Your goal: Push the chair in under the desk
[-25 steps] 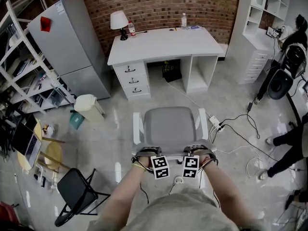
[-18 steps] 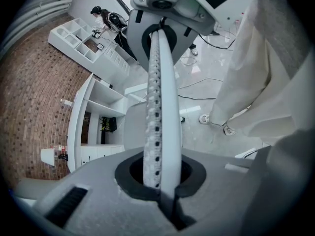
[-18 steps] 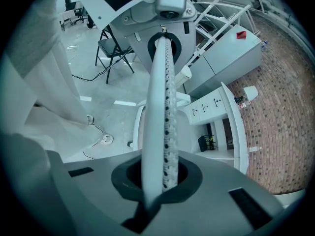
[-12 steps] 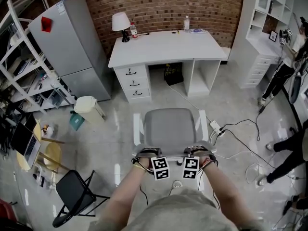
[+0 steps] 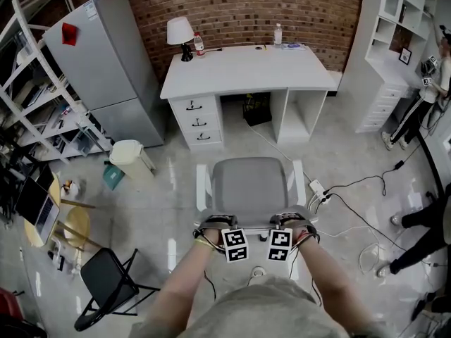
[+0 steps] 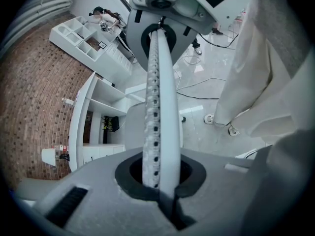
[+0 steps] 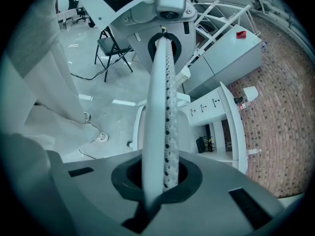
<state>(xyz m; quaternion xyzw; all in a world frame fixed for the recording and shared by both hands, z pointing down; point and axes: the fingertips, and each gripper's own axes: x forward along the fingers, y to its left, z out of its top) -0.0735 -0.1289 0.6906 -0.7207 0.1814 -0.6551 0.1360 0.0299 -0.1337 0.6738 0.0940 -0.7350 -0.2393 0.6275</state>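
Note:
An office chair with a grey seat [image 5: 248, 182] and white armrests faces a white desk [image 5: 246, 65] that stands against the brick wall. A strip of floor lies between them. Both my hands are at the top of the chair's backrest [image 5: 254, 221]. My left gripper [image 5: 225, 227] and right gripper [image 5: 285, 226] sit there side by side and point steeply down. The left gripper [image 6: 158, 163] has its jaws pressed flat together with nothing between them. So does the right gripper [image 7: 160, 168]. Each pair of tips ends in a dark oval recess of a grey surface.
A dark bag [image 5: 256, 110] lies in the desk's knee opening. A power strip [image 5: 317, 187] and cables lie on the floor right of the chair. A waste bin [image 5: 130, 157], a fridge [image 5: 106, 62] and a black folding chair [image 5: 113, 280] stand on the left. White shelving [image 5: 394, 41] and people's legs [image 5: 423, 224] are on the right.
The desk has drawn a little closer in the head view, while the chair and my hands keep their place in it. The people at the right edge have shifted.

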